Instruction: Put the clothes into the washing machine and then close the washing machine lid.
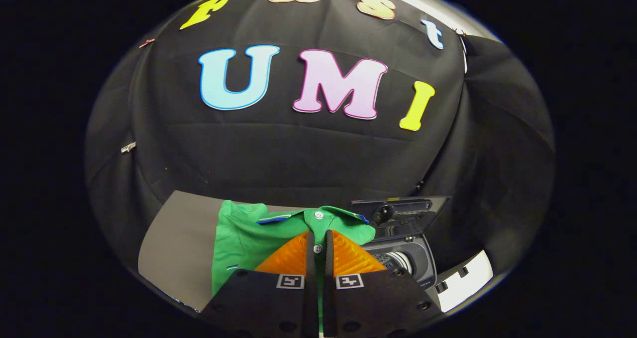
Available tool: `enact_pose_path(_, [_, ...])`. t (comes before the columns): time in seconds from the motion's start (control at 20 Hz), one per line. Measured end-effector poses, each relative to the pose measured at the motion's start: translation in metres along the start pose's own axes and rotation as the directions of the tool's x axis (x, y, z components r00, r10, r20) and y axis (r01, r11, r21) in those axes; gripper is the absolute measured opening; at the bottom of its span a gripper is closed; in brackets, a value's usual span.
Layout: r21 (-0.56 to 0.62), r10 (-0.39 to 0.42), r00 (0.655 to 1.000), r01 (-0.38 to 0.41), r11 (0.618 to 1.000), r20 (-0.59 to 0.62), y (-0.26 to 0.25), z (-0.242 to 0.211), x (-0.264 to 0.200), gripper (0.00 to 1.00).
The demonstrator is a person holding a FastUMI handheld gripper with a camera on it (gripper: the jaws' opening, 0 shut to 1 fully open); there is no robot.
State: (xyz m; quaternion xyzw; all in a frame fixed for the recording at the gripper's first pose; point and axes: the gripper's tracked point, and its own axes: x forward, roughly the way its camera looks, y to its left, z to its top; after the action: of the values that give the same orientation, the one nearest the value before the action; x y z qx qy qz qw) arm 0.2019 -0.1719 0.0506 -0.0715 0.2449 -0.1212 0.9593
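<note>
A: Starting at the left, what surrounds the gripper [318,251]?

B: A grey table [174,238] carries a green polo shirt [239,238]; at two o'clock from the fingertips sits a small washing machine [405,258], lid [403,209] raised.

A: How does the shirt lie?

B: Flat, collar at twelve o'clock, placket running toward the fingers, white buttons, blue-and-white trim.

A: Jaws?

B: Nearly together, pinching the placket.
</note>
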Motion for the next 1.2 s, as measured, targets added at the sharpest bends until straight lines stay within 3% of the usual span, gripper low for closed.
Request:
enact_pose_path(0.75, [0.039, -0.132, 0.990, 0.134, 0.990, -0.045, -0.179, -0.033, 0.064, 0.08])
enact_pose_path(1.2, [0.002, -0.162, 0.976, 0.164, 0.986, -0.144, -0.221, -0.092, 0.121, 0.08])
